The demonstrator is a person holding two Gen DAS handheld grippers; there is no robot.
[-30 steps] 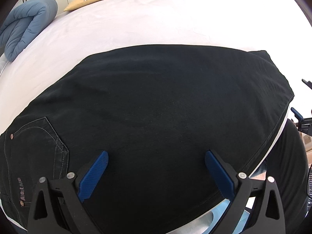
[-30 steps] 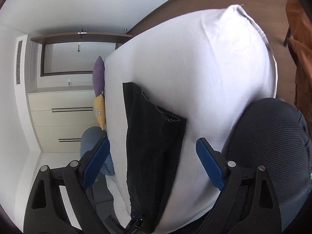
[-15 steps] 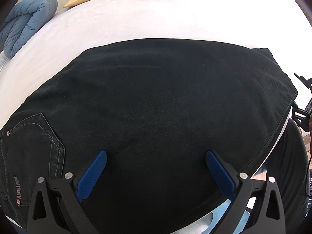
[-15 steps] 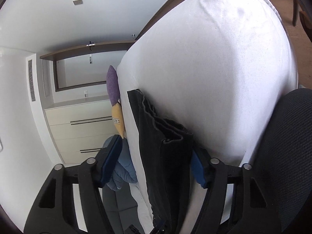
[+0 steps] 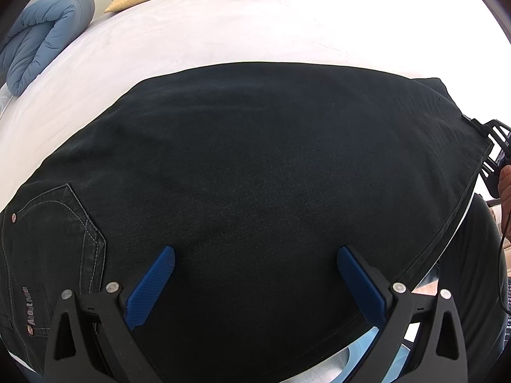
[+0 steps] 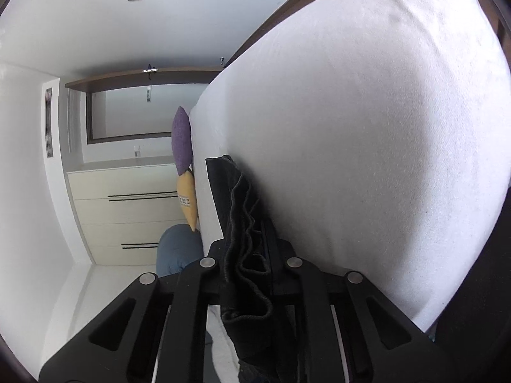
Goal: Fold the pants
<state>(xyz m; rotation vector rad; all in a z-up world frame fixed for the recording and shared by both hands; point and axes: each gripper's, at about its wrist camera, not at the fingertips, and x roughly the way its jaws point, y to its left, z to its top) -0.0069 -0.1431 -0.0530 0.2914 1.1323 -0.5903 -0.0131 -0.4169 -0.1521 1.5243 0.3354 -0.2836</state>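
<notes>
The left gripper (image 5: 255, 274) hovers low over the black pants (image 5: 255, 166) spread flat on the white bed (image 5: 223, 32), its blue fingers (image 5: 150, 284) spread wide and holding nothing; the right gripper (image 6: 252, 255), rolled sideways at the bed's edge, has clamped the bunched hem (image 6: 246, 233). Half a second ago its jaws were only closing around that hem; a second ago they stood wide apart.

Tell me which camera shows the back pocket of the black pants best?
The left wrist view. There the back pocket lies flat and unobstructed at lower left, with its stitching and a rivet visible. The right wrist view shows none of it, only the bunched hem of the pants clamped in the right tool.
</notes>
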